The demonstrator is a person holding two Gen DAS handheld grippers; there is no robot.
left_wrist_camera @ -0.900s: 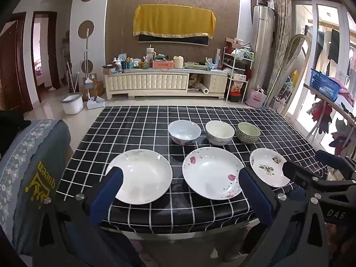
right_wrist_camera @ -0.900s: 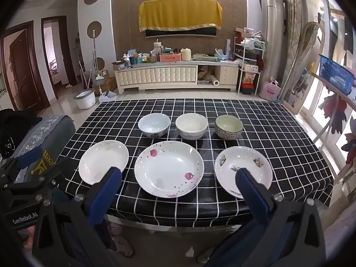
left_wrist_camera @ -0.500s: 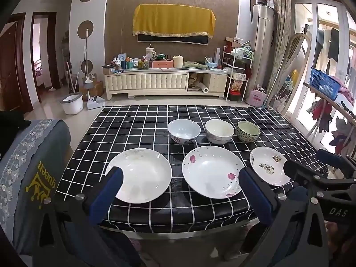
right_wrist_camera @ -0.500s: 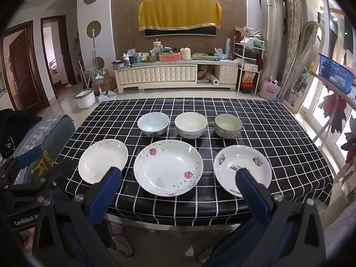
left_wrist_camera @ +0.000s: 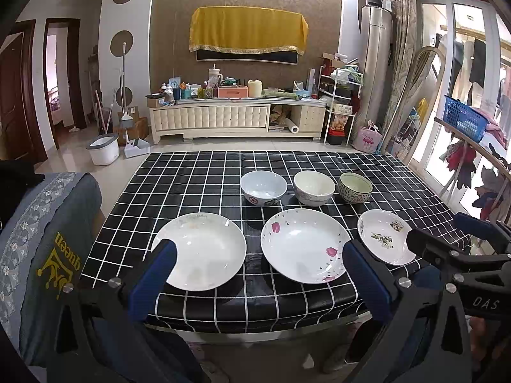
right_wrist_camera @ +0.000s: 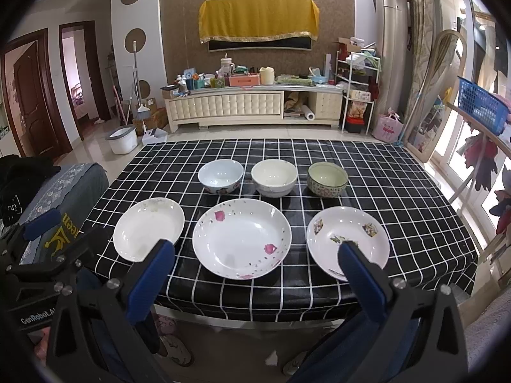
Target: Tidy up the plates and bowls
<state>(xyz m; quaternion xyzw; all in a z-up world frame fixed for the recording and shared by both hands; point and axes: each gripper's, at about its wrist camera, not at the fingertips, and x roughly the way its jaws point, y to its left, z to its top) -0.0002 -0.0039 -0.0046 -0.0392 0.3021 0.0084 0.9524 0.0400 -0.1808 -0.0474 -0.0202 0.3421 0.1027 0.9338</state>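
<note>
I see the table (left_wrist_camera: 198, 172) in black checked cloth with all the dishes on it. Front row: petal plate (left_wrist_camera: 303, 244) in the middle, plain white plate (left_wrist_camera: 204, 249) on its left, patterned small plate (left_wrist_camera: 381, 236) on its right. Back row, left to right: pale blue bowl (left_wrist_camera: 263, 186), cream bowl (left_wrist_camera: 314, 186), green-rimmed bowl (left_wrist_camera: 355, 186). None touch. My left gripper (left_wrist_camera: 255, 274) and right gripper (right_wrist_camera: 255, 271) hover at the near edge, jaws fully spread, holding nothing.
</note>
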